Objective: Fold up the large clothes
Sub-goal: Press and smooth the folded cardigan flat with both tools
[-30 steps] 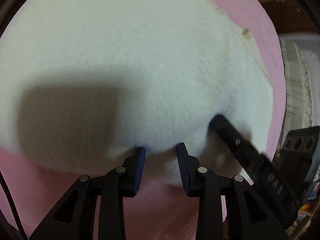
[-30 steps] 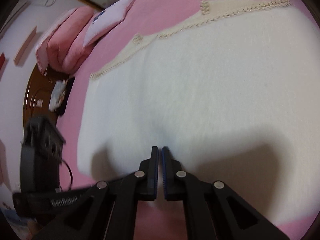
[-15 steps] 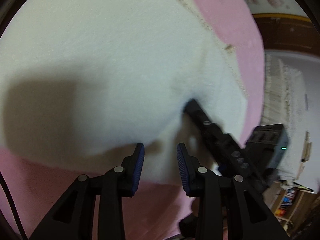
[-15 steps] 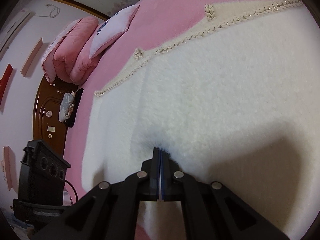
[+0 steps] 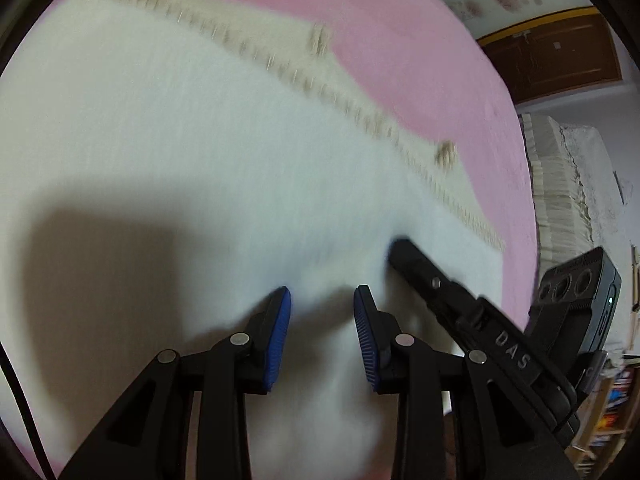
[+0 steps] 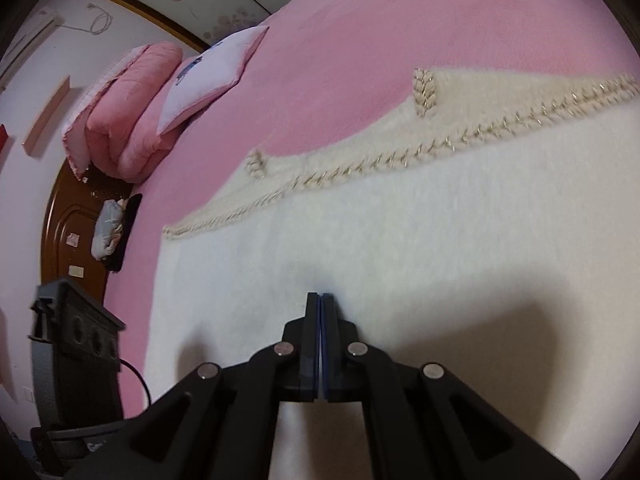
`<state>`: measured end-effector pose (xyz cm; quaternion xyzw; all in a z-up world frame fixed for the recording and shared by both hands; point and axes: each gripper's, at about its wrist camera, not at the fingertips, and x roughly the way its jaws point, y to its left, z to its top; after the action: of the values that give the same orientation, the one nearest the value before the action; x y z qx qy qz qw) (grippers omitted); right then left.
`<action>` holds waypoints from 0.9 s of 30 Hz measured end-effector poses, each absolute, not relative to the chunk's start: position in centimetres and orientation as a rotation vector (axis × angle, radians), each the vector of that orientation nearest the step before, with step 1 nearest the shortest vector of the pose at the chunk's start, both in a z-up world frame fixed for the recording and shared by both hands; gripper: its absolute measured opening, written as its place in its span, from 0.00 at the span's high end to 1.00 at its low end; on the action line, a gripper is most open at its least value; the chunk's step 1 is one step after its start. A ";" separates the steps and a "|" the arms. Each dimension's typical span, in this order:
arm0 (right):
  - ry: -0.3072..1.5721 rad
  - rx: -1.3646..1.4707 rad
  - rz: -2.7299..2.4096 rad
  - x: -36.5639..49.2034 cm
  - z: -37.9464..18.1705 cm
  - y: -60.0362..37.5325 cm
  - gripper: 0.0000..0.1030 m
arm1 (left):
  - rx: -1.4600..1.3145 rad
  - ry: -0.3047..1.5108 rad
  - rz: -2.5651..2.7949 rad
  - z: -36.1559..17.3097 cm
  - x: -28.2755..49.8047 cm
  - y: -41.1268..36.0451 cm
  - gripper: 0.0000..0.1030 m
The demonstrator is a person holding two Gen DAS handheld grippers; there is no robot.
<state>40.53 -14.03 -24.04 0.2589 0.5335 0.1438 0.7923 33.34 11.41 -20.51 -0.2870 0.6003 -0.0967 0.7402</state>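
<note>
A large white fluffy garment [image 5: 200,152] with a beige braided trim [image 6: 360,168] lies spread on the pink bed [image 6: 380,40]. My left gripper [image 5: 322,300] is open, its blue pads [image 5: 278,336] over the near part of the garment with nothing between them. My right gripper [image 6: 320,300] is shut, tips pressed into the white fabric; whether fabric is pinched between the pads cannot be told. The right gripper [image 5: 404,250] also shows in the left wrist view, just right of the left one. The garment also fills the right wrist view [image 6: 440,260].
Pink folded bedding [image 6: 124,108] and a pale pillow [image 6: 212,76] lie at the bed's far left. A wooden headboard [image 6: 68,220] is beyond them. A wooden door [image 5: 552,56] and a white covered piece of furniture [image 5: 568,184] stand off the right side of the bed.
Both grippers have moved forward over the garment, so more trim and pink bed show ahead. The right gripper's small gap has closed. The left stays open.
</note>
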 end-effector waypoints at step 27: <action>1.058 0.413 -0.256 36.6 -19.8 -26.1 0.99 | -0.042 1.091 0.243 -16.8 34.9 20.7 0.96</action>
<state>36.56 -26.10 -19.77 0.1953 0.4997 -0.1207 0.8352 34.86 20.67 -16.82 -0.0199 0.5175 0.1151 0.8477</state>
